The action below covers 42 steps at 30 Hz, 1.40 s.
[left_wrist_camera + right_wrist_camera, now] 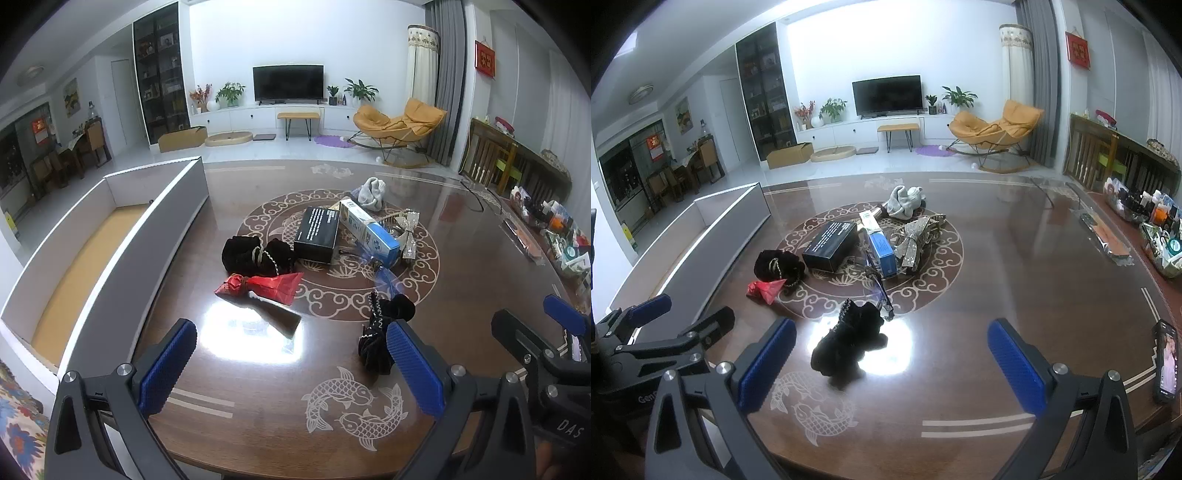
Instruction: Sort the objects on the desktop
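On the brown patterned table lies a loose pile: a black box [318,234], a blue-and-white carton [369,230], a grey cloth [372,193], a silver bow [408,229], a black pouch with a cord [255,255], a red bag [264,285] and a black frilled scrunchie [384,330]. My left gripper [291,367] hovers open over the near table edge, its right pad beside the scrunchie. My right gripper [892,369] is open too, the scrunchie [847,341] lying just ahead of its left pad. Nothing is between either pair of jaws.
A long white box [110,236] with a tan floor stands open along the table's left side. A phone [1166,362] lies at the right edge. Baskets of small items [1156,229] and a foil packet [1106,240] line the far right. The right gripper's blue pad [563,314] shows at right in the left wrist view.
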Each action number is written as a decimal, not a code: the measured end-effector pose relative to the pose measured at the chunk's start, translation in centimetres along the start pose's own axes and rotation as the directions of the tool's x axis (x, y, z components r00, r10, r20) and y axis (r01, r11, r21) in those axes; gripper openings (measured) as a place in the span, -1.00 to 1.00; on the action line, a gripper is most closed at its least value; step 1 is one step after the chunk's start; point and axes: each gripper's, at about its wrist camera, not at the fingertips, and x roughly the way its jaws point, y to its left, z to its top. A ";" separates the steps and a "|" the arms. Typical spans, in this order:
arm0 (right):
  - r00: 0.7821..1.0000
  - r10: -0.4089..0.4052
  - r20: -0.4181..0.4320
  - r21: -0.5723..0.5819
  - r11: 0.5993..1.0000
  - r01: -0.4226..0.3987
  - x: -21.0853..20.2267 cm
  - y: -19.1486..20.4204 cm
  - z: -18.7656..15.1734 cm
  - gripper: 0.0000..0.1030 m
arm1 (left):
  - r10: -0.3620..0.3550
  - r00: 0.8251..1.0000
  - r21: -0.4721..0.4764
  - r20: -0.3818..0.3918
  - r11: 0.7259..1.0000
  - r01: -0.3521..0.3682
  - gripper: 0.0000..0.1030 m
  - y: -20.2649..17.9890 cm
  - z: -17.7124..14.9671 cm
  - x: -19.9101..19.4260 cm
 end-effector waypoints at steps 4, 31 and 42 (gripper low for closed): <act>1.000 0.001 -0.001 0.002 1.000 -0.001 0.0 0.0 -0.1 1.00 | 0.001 1.000 0.000 -0.002 1.000 -0.001 1.00 -0.1 -0.1 0.1; 1.000 0.004 -0.004 0.001 1.000 -0.004 0.1 0.1 -0.3 1.00 | 0.003 1.000 -0.002 -0.029 1.000 -0.003 1.00 0.5 -0.8 1.1; 1.000 0.005 -0.014 0.001 1.000 -0.005 0.5 0.2 -0.6 1.00 | 0.005 0.999 -0.011 -0.045 1.000 -0.005 1.00 1.0 -1.1 1.5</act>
